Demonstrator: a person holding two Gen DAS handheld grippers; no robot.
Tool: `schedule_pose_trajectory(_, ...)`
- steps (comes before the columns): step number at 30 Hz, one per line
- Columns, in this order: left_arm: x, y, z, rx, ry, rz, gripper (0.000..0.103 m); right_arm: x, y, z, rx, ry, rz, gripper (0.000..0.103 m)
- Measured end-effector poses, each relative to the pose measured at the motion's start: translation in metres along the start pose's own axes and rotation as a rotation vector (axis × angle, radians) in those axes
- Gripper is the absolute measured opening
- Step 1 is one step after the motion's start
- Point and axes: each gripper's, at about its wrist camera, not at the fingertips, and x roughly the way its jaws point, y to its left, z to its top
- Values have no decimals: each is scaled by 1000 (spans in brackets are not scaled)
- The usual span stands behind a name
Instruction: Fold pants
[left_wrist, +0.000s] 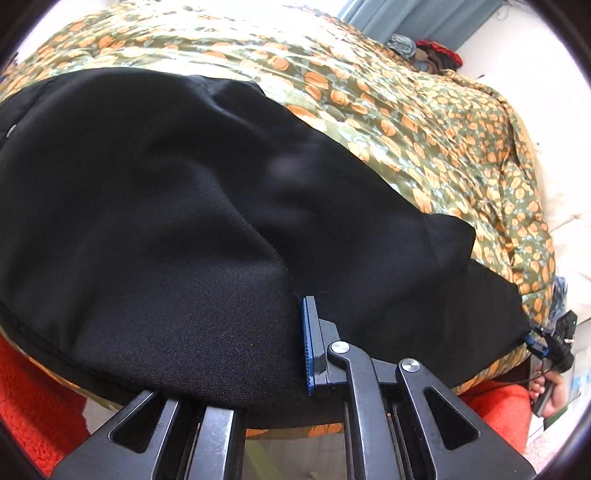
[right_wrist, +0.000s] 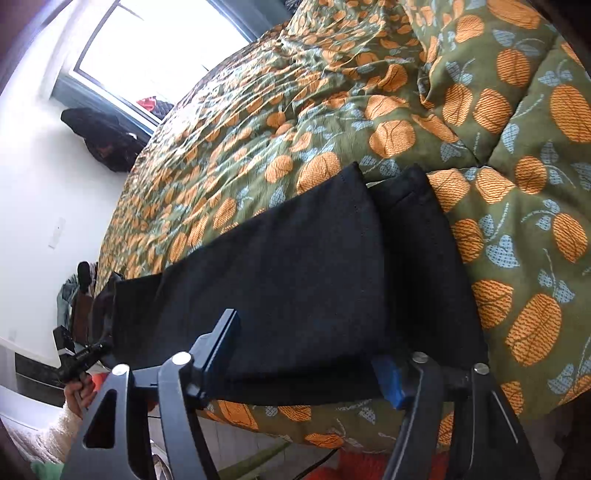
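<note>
Pants: black pants (left_wrist: 177, 206) lie across the near side of a bed, filling the left and centre of the left wrist view; in the right wrist view the two leg ends (right_wrist: 369, 206) lie side by side at centre, hems pointing to the upper right.
Left gripper: the left gripper (left_wrist: 301, 347) is at bottom centre, its blue-padded fingers (left_wrist: 309, 343) pressed together on a fold of the pants' near edge.
Right gripper: the right gripper (right_wrist: 314, 354) stands spread at the bottom of its view, one finger on each side of the legs' near edge, fabric between them; whether the pads touch the cloth cannot be told.
Edges: the pants' near edge runs close to the edge of the bed in both views.
Open room: the green quilt (right_wrist: 517, 236) with orange fruit print lies bare beyond the hems, to the upper right and upper left.
Around: a window (right_wrist: 159, 40) at upper left; dark clothes (right_wrist: 107, 140) hang below it against the white wall.
Containers: not discernible.
Other hand: a hand (left_wrist: 552, 391) holds the second gripper at the lower right of the left wrist view.
</note>
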Motion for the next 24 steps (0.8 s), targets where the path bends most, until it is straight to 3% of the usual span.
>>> schedule_pose_trajectory(3,2,-4,-2,12,1,11,7,-14,-15,-6,82,-53,36,67)
schedule_pose_trajectory(4,2,-6,-2,16,0,15,7,-19,-18,-8,107,-68,37,46)
schedule_pose_trajectory(5,1,-8,-2,18,1,12,7,-21,-21,-8,120,-80,9,12)
schedule_pose_trajectory(10,-1,-28,-9,74,9,-6,8,-46,-2,-12,31,-133,-203,12)
schedule_pose_trajectory(13,12,-38,-17,113,36,22,8,-49,-5,-14,10,-127,-328,12)
schedule_pose_trajectory(21,17,-36,-18,98,43,14,12,-34,-10,-13,-17,-88,-406,12)
schedule_pose_trajectory(24,16,-37,-20,115,50,21,24,-31,-9,-13,-8,-91,-409,12)
